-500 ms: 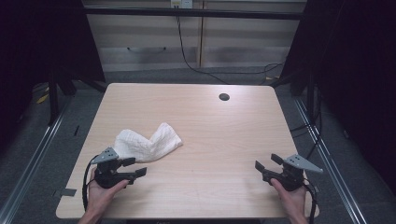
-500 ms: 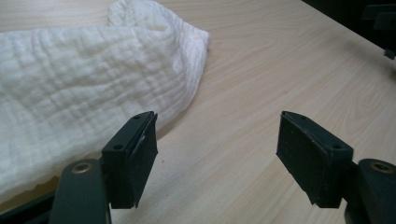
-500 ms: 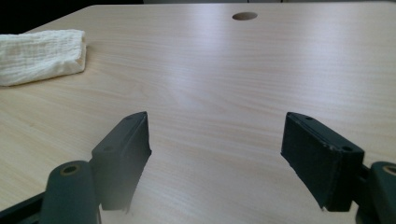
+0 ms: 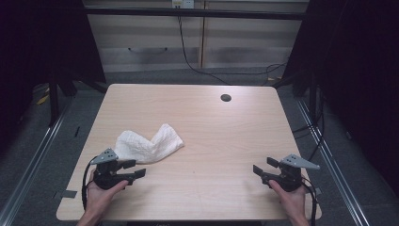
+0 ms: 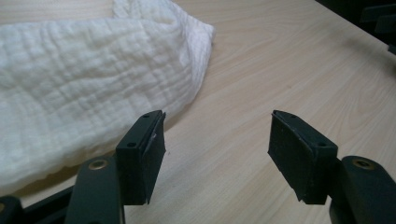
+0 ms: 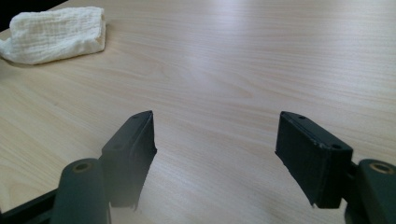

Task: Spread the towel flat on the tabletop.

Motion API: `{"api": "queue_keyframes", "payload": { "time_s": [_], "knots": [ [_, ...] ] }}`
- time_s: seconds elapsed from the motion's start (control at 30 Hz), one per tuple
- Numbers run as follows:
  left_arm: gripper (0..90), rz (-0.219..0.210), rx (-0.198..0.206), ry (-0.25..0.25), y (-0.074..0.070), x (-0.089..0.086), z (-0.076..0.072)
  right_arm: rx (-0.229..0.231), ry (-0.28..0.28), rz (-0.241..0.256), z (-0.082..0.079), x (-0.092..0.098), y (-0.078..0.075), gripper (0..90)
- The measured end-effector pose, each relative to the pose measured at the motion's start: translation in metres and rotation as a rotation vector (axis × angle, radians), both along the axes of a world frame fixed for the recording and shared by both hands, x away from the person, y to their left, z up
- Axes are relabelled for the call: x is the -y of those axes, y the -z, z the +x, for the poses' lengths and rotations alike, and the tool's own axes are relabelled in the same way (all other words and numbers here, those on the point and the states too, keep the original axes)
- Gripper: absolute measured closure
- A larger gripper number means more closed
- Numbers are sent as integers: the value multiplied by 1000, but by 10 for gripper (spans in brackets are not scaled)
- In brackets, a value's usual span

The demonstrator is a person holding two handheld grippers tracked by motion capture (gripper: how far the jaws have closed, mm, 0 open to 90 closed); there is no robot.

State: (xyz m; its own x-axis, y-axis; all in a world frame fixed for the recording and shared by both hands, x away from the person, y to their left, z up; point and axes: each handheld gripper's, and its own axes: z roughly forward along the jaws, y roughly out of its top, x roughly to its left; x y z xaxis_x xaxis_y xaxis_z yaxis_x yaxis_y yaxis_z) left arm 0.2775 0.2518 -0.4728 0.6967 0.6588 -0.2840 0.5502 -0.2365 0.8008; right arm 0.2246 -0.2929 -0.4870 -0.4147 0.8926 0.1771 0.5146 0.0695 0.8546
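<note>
Both jaws gape empty: left gripper (image 4: 134, 170) just beside the crumpled white cloth (image 4: 149, 143), right gripper (image 4: 261, 166) over bare pale wooden table (image 4: 211, 136) near its edge.

Crumpled white cloth towel (image 4: 149, 143) is lying on the light wooden bench (image 4: 207, 122), in its left half, nearer the front edge than the back. Left black two-jaw gripper (image 4: 136, 169) is sitting just in front of the towel, at the bench's front-left, its fingers (image 5: 140, 154) pointing right with the towel's near edge just beside one of them. Right black two-jaw gripper (image 4: 259, 167) is sitting at the front-right, well apart from the towel, fingers (image 6: 313, 154) pointing left across bare bench toward it. Small round hole (image 4: 226, 98) is lying far back, right of centre. Floor rails are running along both sides of the bench.
</note>
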Motion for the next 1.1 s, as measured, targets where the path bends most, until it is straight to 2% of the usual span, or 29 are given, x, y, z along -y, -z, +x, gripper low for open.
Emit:
{"api": "queue_keyframes", "payload": {
  "time_s": [0.07, 0.17, 0.2, 0.23, 0.27, 0.3, 0.33, 0.37, 0.4, 0.43, 0.47, 0.5, 0.53, 0.57, 0.67, 0.7, 0.8, 0.83, 0.9, 0.97, 1.0, 1.07, 1.1],
  "knots": [
    [363, 5, 19, -12, -7, -3, 2, -10, -17, 9, 1, -1, 0, 284],
    [377, -30, 38, -37, -17, -8, 9, -21, -34, 14, 1, -2, 0, 292],
    [377, -30, 38, -37, -17, -8, 9, -22, -36, 14, 1, -3, 0, 292],
    [377, -39, 48, -61, -22, -10, 18, -25, -37, 10, 1, -3, 0, 292],
    [385, -39, 48, -61, -22, -10, 18, -23, -33, 6, 1, -3, 0, 292],
    [399, -31, 56, -71, -24, -13, 29, -20, -31, 6, 1, -3, 0, 292],
    [407, -31, 56, -71, -24, -13, 29, -23, -37, 10, 1, -3, 0, 292],
    [421, -31, 42, -54, -26, -14, 38, -25, -37, 9, 1, -3, 1, 290],
    [431, -31, 42, -54, -26, -14, 38, -26, -35, 6, 2, -3, 1, 290],
    [432, 3, 60, -66, -29, -13, 47, -28, -38, 7, 2, -3, 1, 290],
    [439, 3, 60, -66, -29, -13, 47, -27, -42, 9, 1, -3, 1, 290],
    [442, -2, 55, -79, -29, -14, 56, -27, -41, 11, 1, -4, 1, 290],
    [443, -2, 55, -79, -29, -14, 56, -27, -41, 13, 0, -4, 0, 290],
    [446, -9, 55, -100, -28, -14, 65, -23, -41, 13, 0, -4, 0, 290],
    [445, -25, 53, -100, -25, -15, 72, -22, -40, 12, -2, -4, -1, 290],
    [427, 50, 51, -103, -25, -12, 77, -23, -46, 10, -3, -3, -1, 288],
    [433, 47, 56, -111, -21, -12, 82, -28, -47, 8, -3, -2, 0, 287],
    [432, 91, 53, -119, -18, -11, 83, -28, -46, 6, -3, -2, 0, 287],
    [432, 137, 26, -98, -3, -9, 88, -28, -47, 10, -3, 0, 0, 287],
    [423, 153, 21, -101, 1, -8, 89, -29, -49, 8, -3, 0, 0, 286],
    [399, 130, 7, -91, 5, -8, 91, -27, -55, 7, -2, 0, 0, 282],
    [377, 152, -4, -80, 10, -5, 93, -31, -60, 4, -3, -2, 0, 281],
    [358, 139, -13, -58, 14, -2, 95, -34, -66, -3, -4, -3, 0, 278]
  ]
}}
